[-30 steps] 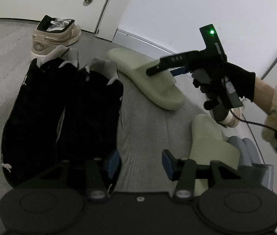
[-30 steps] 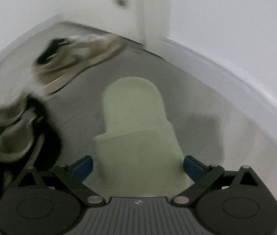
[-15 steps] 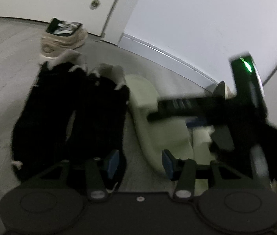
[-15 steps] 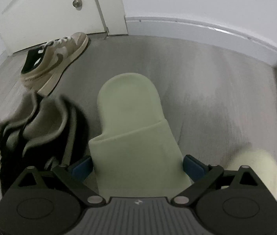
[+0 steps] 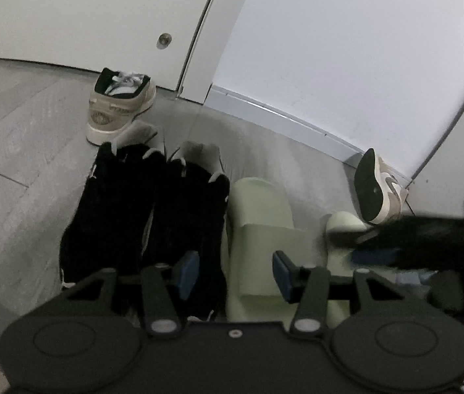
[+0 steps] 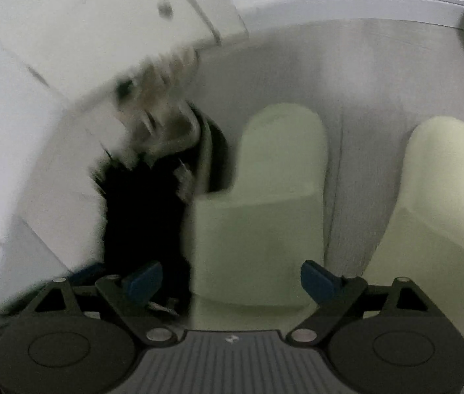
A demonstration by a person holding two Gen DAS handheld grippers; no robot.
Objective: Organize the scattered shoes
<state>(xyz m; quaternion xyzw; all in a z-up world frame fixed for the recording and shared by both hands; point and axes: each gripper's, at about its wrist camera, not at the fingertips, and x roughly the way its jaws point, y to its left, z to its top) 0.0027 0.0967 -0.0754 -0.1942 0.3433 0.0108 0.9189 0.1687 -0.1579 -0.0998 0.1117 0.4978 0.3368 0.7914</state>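
Note:
Two black sneakers [image 5: 153, 216] lie side by side on the grey floor. A pale green slide [image 5: 261, 229] lies right beside them, and a second green slide [image 5: 343, 229] lies to its right. In the right wrist view both slides show, the near one [image 6: 264, 210] and the other one [image 6: 435, 203]. My left gripper [image 5: 235, 271] is open and empty above the first slide's strap. My right gripper [image 6: 232, 279] is open, its pads on either side of the near slide's heel, apart from it. It shows blurred in the left wrist view [image 5: 429, 239].
A beige sneaker [image 5: 120, 105] stands by the white door [image 5: 84, 16]. Another beige sneaker [image 5: 379, 190] lies on its side against the baseboard [image 5: 281, 115] at right. The wall runs behind the shoes.
The right gripper has set the green slide down next to the black sneakers and opened wider, and has drawn back and to the right. The left gripper has moved right over that slide.

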